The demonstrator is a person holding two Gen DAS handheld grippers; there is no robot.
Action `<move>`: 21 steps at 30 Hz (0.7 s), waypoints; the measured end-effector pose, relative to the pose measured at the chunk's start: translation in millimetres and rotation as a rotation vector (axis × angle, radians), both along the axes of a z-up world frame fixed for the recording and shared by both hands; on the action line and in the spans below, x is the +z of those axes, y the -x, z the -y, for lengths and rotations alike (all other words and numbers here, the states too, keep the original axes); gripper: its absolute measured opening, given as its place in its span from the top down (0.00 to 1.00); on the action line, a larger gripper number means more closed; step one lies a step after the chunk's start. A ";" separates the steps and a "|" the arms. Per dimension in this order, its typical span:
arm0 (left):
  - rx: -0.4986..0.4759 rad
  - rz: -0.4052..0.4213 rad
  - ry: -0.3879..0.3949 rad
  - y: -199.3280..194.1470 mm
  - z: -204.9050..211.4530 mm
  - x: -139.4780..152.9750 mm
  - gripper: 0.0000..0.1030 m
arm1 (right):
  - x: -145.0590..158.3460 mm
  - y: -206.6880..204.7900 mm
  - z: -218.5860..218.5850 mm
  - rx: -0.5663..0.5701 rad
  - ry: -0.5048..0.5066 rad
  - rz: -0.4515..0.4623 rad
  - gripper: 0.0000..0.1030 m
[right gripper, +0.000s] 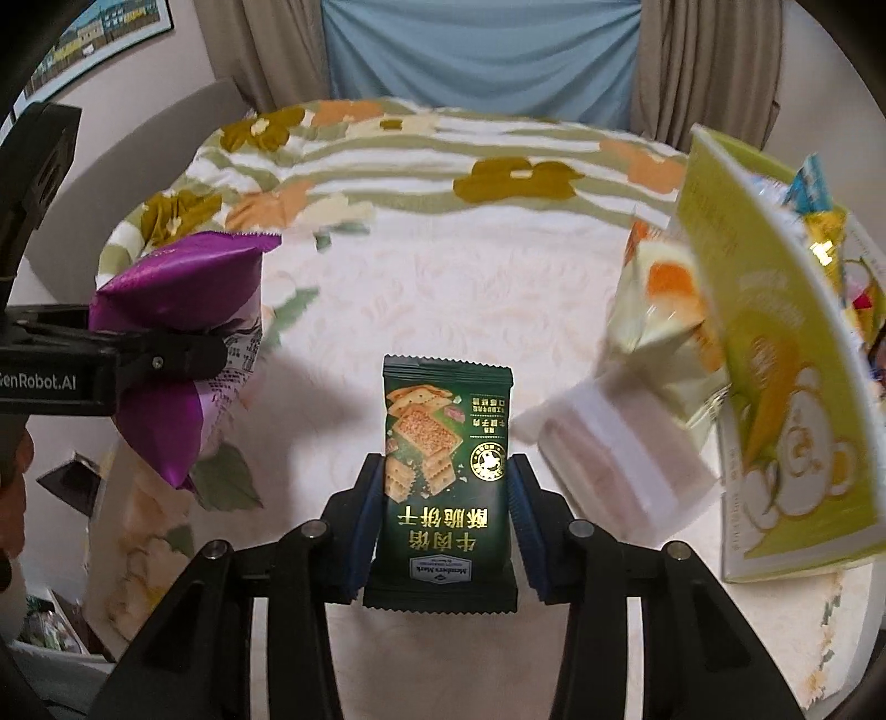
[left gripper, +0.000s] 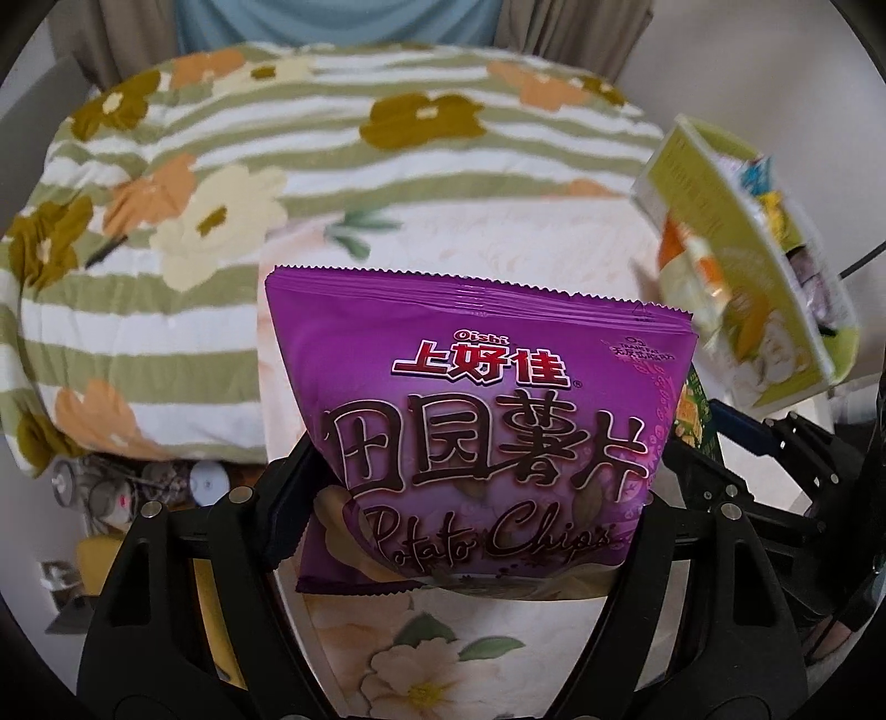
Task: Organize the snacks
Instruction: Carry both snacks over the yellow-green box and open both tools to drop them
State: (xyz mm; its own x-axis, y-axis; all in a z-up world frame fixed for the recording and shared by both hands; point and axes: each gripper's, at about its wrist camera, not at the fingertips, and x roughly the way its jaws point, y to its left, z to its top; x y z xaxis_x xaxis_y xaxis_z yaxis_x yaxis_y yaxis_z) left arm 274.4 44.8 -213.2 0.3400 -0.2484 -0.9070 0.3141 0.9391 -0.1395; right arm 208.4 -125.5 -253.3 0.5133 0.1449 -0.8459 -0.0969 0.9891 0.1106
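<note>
My left tongs [left gripper: 465, 498] clamped on the purple Oishi potato chips bag [left gripper: 476, 432], right tongs [right gripper: 443, 526] gripping the green cracker packet [right gripper: 443, 482], green snack box [right gripper: 775, 354] to my right on the bed [right gripper: 443, 288].

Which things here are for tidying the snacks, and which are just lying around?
For the job:
purple chip bag, held in left tongs
green cracker pack, held in right tongs
green snack box
pale orange-spotted bag
white pink-striped pack

Just lying about:
flowery blanket
curtains
</note>
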 end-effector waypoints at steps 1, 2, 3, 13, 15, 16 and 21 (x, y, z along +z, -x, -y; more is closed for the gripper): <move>-0.003 0.013 0.011 0.0 1.1 8.8 0.26 | 7.5 1.7 1.0 -0.008 -0.003 0.009 0.61; -0.009 0.022 0.025 -0.7 2.6 16.7 0.26 | 16.0 3.4 2.1 -0.016 -0.003 0.020 0.61; -0.014 0.029 0.036 -1.3 4.6 22.8 0.26 | 26.6 5.1 3.0 -0.024 0.001 0.033 0.61; -0.105 0.148 0.120 1.9 58.3 89.1 0.26 | 102.9 26.4 45.4 -0.128 -0.061 0.167 0.61; -0.113 0.176 0.132 6.4 78.6 102.0 0.26 | 114.8 29.8 64.2 -0.144 -0.066 0.190 0.61; -0.117 0.186 0.139 9.0 88.7 107.4 0.26 | 120.6 30.8 73.6 -0.150 -0.068 0.200 0.61; -0.127 0.221 0.161 17.3 155.7 126.9 0.26 | 139.1 40.1 136.5 -0.177 -0.067 0.231 0.61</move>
State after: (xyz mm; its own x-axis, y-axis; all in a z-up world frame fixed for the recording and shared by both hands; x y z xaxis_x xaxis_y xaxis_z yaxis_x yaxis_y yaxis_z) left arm 257.1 -110.9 -86.3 0.4823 -0.4360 -0.7598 0.4667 0.8619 -0.1984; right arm 168.3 -262.0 -114.1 0.7134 0.0875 -0.6953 0.0465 0.9841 0.1716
